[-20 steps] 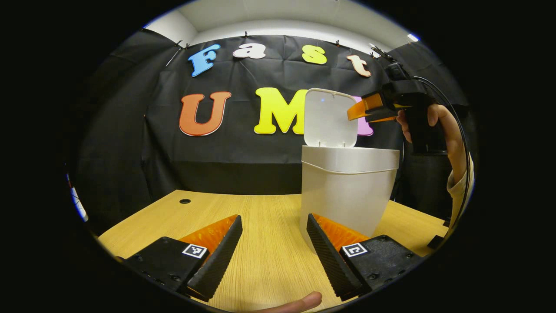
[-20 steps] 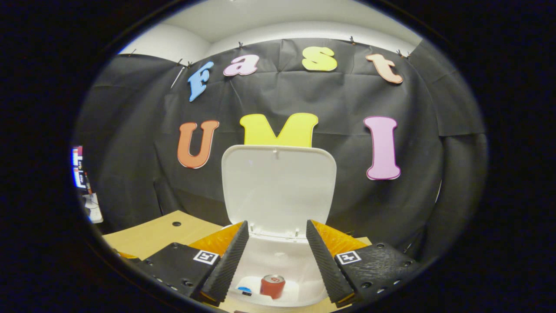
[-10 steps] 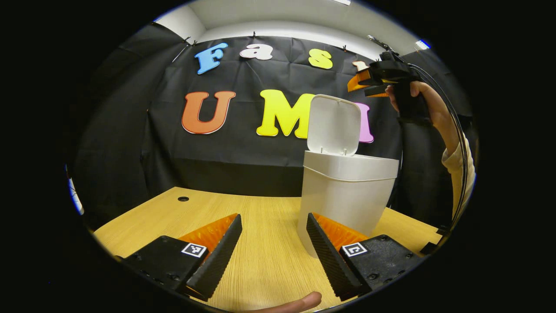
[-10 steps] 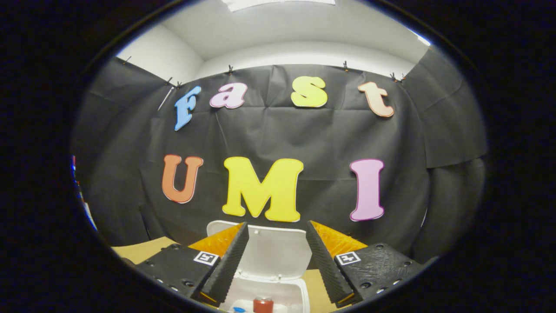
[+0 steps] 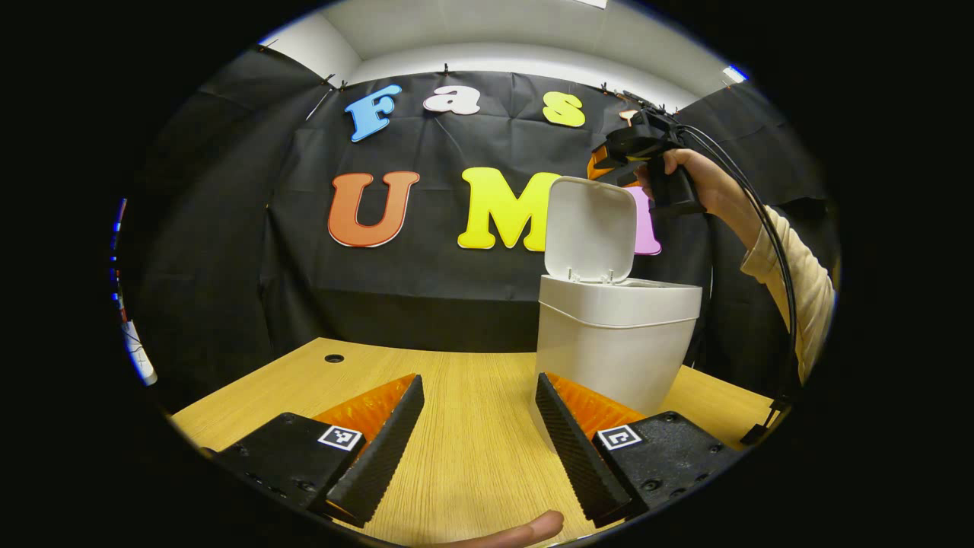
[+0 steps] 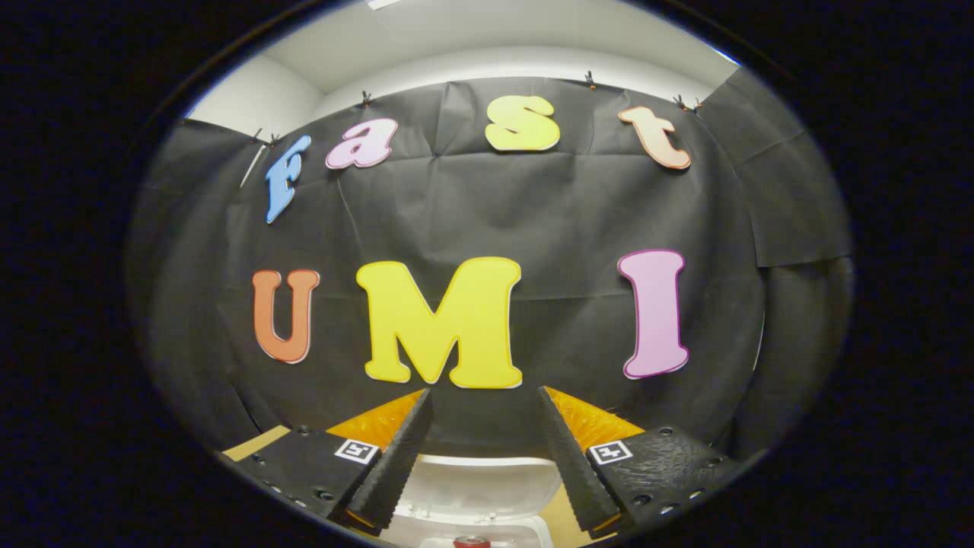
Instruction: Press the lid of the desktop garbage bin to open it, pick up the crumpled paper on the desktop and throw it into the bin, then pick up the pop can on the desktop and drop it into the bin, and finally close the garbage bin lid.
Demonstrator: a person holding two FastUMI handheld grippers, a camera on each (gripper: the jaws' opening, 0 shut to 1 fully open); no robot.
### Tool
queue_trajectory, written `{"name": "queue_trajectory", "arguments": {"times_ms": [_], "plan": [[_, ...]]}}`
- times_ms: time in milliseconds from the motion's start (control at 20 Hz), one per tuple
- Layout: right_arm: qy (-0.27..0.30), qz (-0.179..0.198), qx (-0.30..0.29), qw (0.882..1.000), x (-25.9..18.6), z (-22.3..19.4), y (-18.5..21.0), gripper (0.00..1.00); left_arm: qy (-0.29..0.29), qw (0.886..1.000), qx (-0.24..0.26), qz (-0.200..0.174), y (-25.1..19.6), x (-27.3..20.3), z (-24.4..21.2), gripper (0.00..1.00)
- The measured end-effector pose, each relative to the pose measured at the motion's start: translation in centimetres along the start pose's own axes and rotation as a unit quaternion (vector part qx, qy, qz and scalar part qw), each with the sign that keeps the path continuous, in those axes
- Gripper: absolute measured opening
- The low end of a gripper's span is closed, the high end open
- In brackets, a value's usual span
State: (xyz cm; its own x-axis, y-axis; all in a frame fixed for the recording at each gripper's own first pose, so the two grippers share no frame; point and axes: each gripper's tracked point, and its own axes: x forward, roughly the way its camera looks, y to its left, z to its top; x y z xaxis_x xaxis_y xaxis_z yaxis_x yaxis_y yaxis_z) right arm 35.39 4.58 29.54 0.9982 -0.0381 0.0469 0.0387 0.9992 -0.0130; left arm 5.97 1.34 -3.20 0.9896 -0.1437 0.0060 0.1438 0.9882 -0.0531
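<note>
The white garbage bin (image 5: 616, 346) stands on the wooden table (image 5: 456, 380), its lid (image 5: 590, 228) upright and open. In the left gripper view, my left gripper (image 5: 475, 434) hovers low over the table just left of the bin, open and holding nothing. A hand holds my right gripper (image 5: 601, 161) high, just above and behind the lid's top edge. In the right gripper view, my right gripper (image 6: 483, 449) is open, the lid's top edge (image 6: 475, 479) lies below its fingers, and the red pop can's top (image 6: 472, 542) peeks from inside the bin.
The table has a small cable hole (image 5: 333, 358) at the back left. A black cable (image 5: 768, 228) runs down from the right gripper along the sleeve (image 5: 791, 281). A fingertip (image 5: 525, 529) shows at the bottom of the left gripper view.
My right gripper has risen from over the bin's mouth and moved back above the lid's top edge. The can has slid almost out of its view. My left gripper has hardly moved.
</note>
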Motion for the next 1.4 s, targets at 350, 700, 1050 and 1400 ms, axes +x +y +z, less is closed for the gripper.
{"name": "queue_trajectory", "arguments": {"times_ms": [350,700,1050,1400], "plan": [[0.049,0.043,0.046,0.997,-2.8,-1.8,0.6,0.82,0.001,1.000,-0.013,-0.014,-0.4,0.2,0.0,0.96],[0.083,0.052,0.019,0.995,-6.3,-5.6,0.2,0.86,-0.005,1.000,-0.004,-0.023,-0.8,0.1,0.2,0.96],[0.166,0.094,0.020,0.981,-8.8,-12.1,2.0,0.86,0.009,0.999,-0.002,-0.032,-2.5,-0.3,-0.9,0.96],[0.218,0.083,0.009,0.972,-10.7,-16.7,1.6,0.86,0.004,0.999,-0.001,-0.038,-3.2,-0.7,-0.3,0.96]]}}
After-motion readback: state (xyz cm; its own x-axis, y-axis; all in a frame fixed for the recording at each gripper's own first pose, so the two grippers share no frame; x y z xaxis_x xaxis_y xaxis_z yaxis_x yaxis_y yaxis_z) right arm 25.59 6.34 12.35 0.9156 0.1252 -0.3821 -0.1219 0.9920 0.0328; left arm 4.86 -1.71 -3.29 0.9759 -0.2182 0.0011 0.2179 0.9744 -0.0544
